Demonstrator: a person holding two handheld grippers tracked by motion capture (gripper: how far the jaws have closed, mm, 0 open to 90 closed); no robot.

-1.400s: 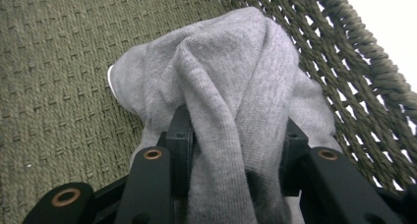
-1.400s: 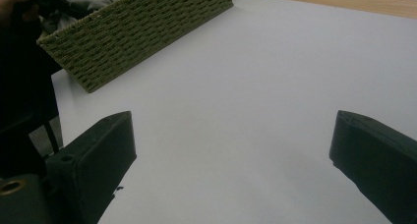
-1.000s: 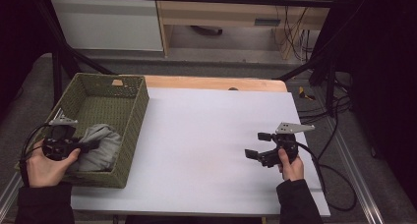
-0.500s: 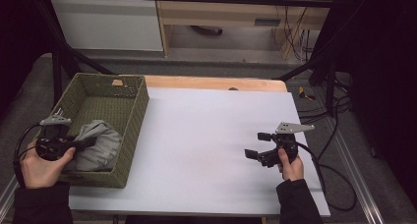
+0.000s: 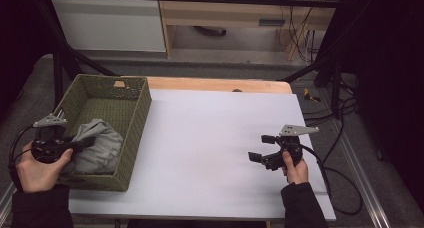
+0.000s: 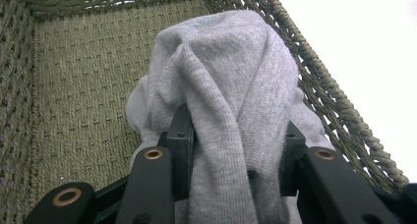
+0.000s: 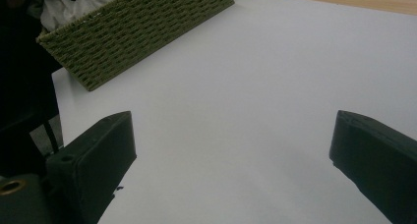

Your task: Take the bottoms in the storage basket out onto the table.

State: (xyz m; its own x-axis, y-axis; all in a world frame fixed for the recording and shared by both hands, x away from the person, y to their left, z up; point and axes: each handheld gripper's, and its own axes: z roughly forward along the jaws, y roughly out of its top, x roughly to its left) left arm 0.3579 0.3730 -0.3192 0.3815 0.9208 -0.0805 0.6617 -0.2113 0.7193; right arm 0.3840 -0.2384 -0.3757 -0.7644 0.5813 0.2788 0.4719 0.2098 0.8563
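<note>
A crumpled grey cloth (image 5: 100, 147) lies in the near end of a green woven basket (image 5: 136, 119) at the table's left. My left gripper (image 5: 85, 143) reaches over the basket's left wall and is shut on a fold of the cloth. In the left gripper view the grey cloth (image 6: 231, 76) bunches between the jaws of that gripper (image 6: 236, 135) and drapes over them, with the basket's floor (image 6: 74, 86) behind. My right gripper (image 5: 258, 147) hovers open over the bare white table (image 5: 210, 133) at the right, holding nothing. Its jaws stand wide apart in the right gripper view (image 7: 231, 150).
The far half of the basket holds nothing. From the right gripper view the basket's outer wall (image 7: 147, 27) lies far off, with cloth (image 7: 74, 5) above its rim. A wooden strip (image 5: 215, 84) runs along the table's back edge. Cables (image 5: 345, 188) trail off the right side.
My left gripper has drawn back to the left by a short way, with the cloth fold still between its jaws. The right gripper has stayed where it was.
</note>
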